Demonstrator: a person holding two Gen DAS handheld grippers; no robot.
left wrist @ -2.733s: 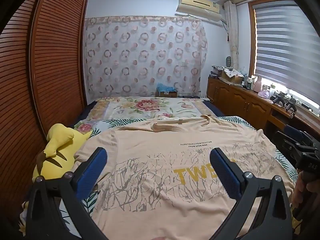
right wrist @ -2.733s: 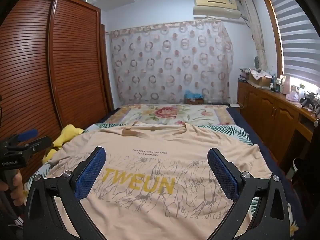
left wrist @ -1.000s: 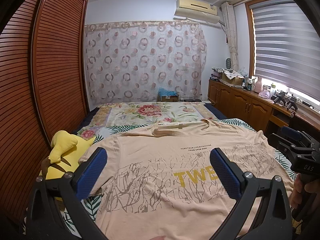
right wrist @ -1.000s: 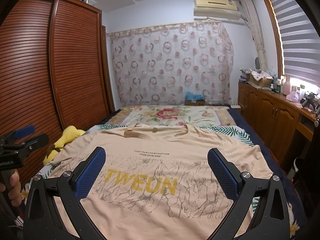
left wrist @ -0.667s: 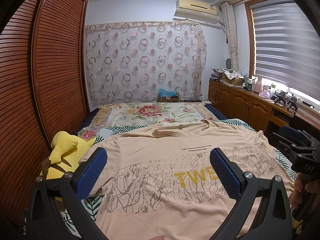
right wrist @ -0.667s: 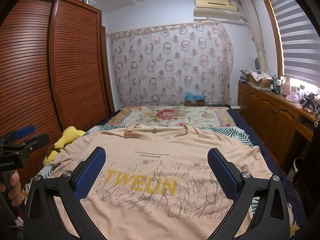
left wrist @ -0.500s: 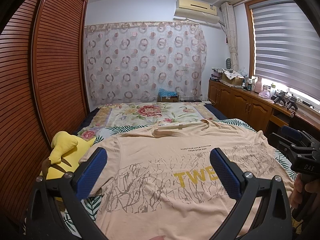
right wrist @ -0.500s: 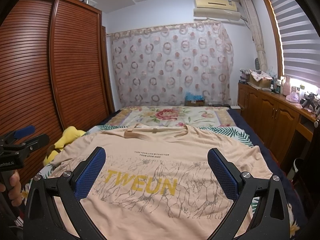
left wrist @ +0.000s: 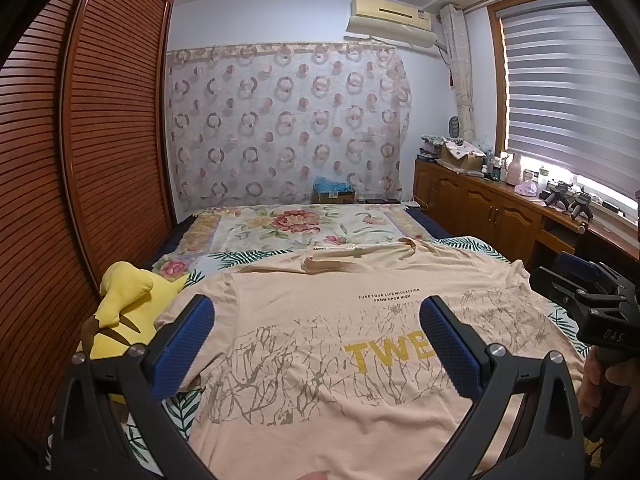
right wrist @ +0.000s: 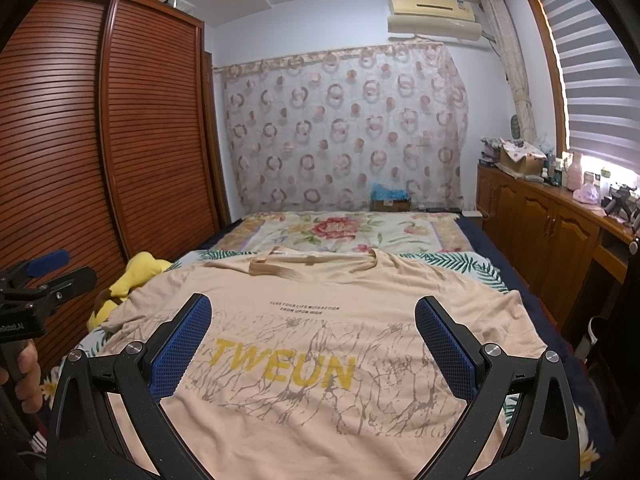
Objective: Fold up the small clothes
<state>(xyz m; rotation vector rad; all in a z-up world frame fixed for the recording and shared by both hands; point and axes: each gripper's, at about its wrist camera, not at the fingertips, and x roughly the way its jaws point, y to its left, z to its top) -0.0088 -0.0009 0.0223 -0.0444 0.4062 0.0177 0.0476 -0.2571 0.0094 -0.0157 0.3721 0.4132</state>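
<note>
Two grippers, both empty. My left gripper [left wrist: 316,340] has its blue pads spread wide with nothing between them, and my right gripper [right wrist: 312,340] is spread the same way. Both hang above the near half of the T-shirt [right wrist: 320,344] without touching it.

The T-shirt lies flat and face up on the bed [right wrist: 344,236], collar [right wrist: 304,266] away from me, yellow "TWEUN" print readable, hem nearest the cameras. Its left sleeve [left wrist: 208,296] sits just beside the yellow plush toy [left wrist: 124,304]; in the right view that sleeve looks a little rumpled. The right sleeve [right wrist: 508,312] drapes toward the bed edge.

Change over the last few seconds: both views have risen and tipped back slightly, so more of the shirt and its collar is in frame than 2.7 s ago. Across the last second almost nothing shifts; the grippers are holding station. The cloth itself has not moved.

Reading: no fold has begun. I judge this as a settle-and-aim pause before the first grasp. The likely next move is down onto a sleeve or side edge on each side. Risks: snagging the floral bedcover [left wrist: 280,236] underneath with the thin fabric, and the plush toy crowding the left sleeve.
</note>
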